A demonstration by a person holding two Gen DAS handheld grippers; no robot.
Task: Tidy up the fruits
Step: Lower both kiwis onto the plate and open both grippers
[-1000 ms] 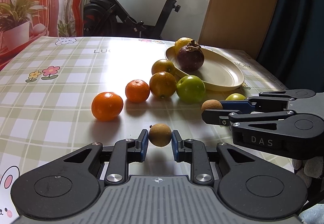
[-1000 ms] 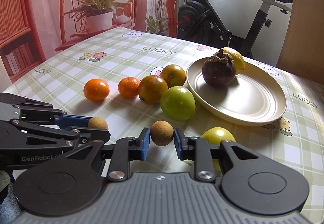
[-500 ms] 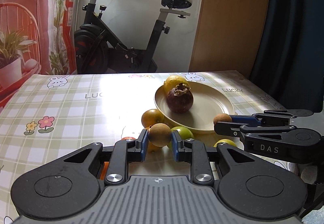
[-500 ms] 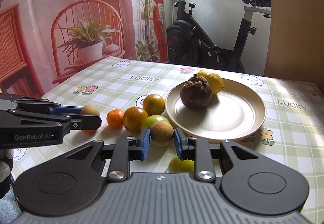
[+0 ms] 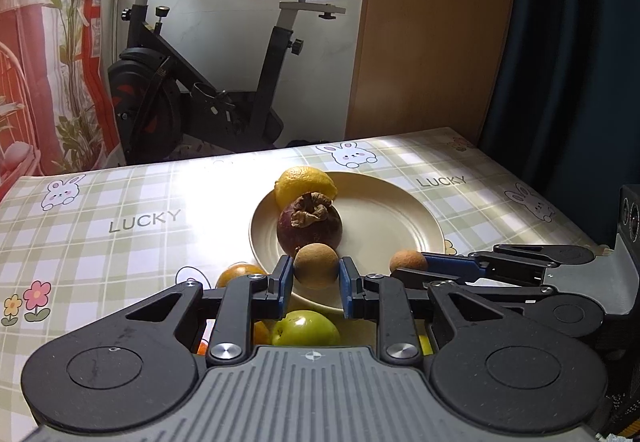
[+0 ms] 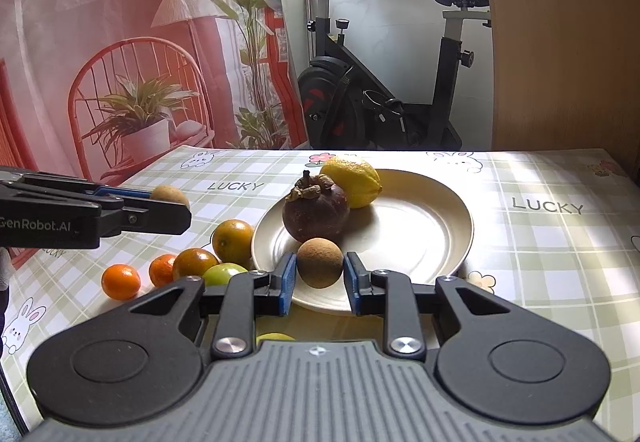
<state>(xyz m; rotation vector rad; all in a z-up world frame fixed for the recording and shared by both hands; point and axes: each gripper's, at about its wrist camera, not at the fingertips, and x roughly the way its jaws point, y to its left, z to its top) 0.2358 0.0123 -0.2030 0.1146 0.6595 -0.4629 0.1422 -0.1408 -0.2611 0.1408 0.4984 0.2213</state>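
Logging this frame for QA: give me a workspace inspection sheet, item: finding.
Surface: table with checked LUCKY cloth, sunlit in patches.
Job's things: cream plate holds a mangosteen and a lemon. Beside the plate on the cloth: green apple, four orange citrus fruits; another yellow-green fruit shows partly under the right gripper.
Clutter: nothing seen.
Grippers: left gripper shut on a brown longan; right gripper shut on a second longan; both held above the near rim of the plate.
Cables: nothing seen.
Surroundings: exercise bike, printed backdrop, wooden panel.
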